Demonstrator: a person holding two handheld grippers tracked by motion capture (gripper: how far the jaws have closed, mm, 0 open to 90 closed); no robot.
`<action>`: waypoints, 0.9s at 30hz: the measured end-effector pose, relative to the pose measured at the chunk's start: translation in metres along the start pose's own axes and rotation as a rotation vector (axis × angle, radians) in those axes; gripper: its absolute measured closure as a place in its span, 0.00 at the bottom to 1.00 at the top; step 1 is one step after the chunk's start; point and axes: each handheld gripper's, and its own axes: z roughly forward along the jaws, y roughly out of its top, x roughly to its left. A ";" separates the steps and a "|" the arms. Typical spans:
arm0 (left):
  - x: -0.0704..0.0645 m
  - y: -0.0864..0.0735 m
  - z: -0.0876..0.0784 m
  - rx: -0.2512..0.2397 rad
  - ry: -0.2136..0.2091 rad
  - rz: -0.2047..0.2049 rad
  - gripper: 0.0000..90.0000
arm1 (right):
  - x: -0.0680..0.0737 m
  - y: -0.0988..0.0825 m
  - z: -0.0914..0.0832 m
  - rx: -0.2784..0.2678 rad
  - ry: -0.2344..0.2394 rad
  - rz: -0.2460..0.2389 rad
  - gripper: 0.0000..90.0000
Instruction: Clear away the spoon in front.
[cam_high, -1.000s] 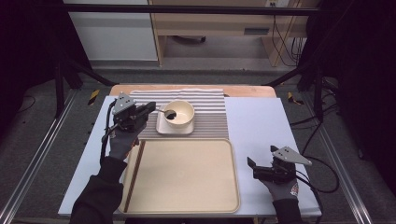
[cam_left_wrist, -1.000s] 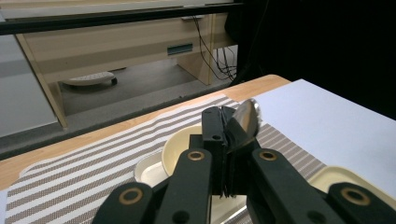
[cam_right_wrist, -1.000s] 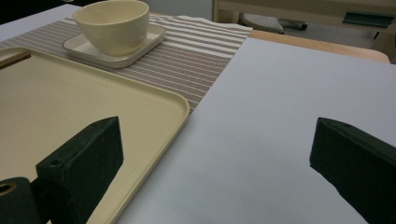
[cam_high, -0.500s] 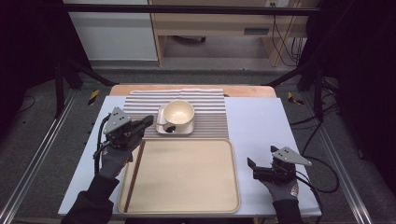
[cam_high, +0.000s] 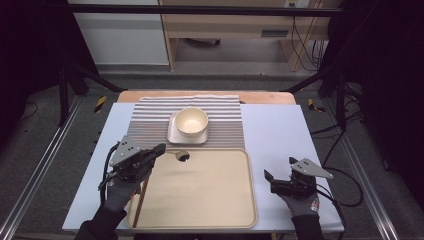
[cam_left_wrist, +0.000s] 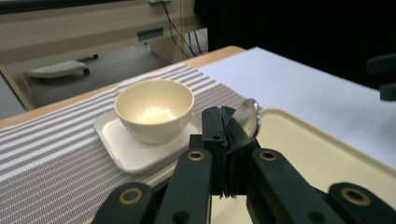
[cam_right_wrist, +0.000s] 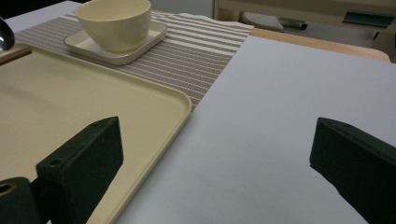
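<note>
At the table's near right corner the right gripper (cam_high: 280, 181) rests on the white sheet (cam_high: 272, 127), just right of the tray's (cam_high: 210, 200) right edge, its jaws spread wide with nothing between them. At the tray's left edge the left gripper (cam_high: 159, 149) has its jaws pressed together on a metal spoon (cam_left_wrist: 245, 122), pinching the handle; the spoon's bowl juts past the jaw tips over the tray's far left corner. Farther off, a cream bowl (cam_high: 191, 121) sits on a square saucer (cam_high: 176, 134), on the striped mat (cam_high: 225, 120) near the table's far edge.
</note>
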 end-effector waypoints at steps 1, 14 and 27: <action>-0.001 -0.001 0.000 0.003 -0.002 0.004 0.98 | 0.001 0.000 0.000 0.001 -0.001 0.000 0.03; -0.017 -0.019 -0.002 0.042 -0.042 -0.025 0.98 | 0.002 -0.001 0.000 -0.002 0.006 -0.005 0.03; -0.042 -0.032 0.008 0.092 -0.105 -0.003 0.98 | 0.004 -0.002 0.000 0.004 0.003 -0.009 0.03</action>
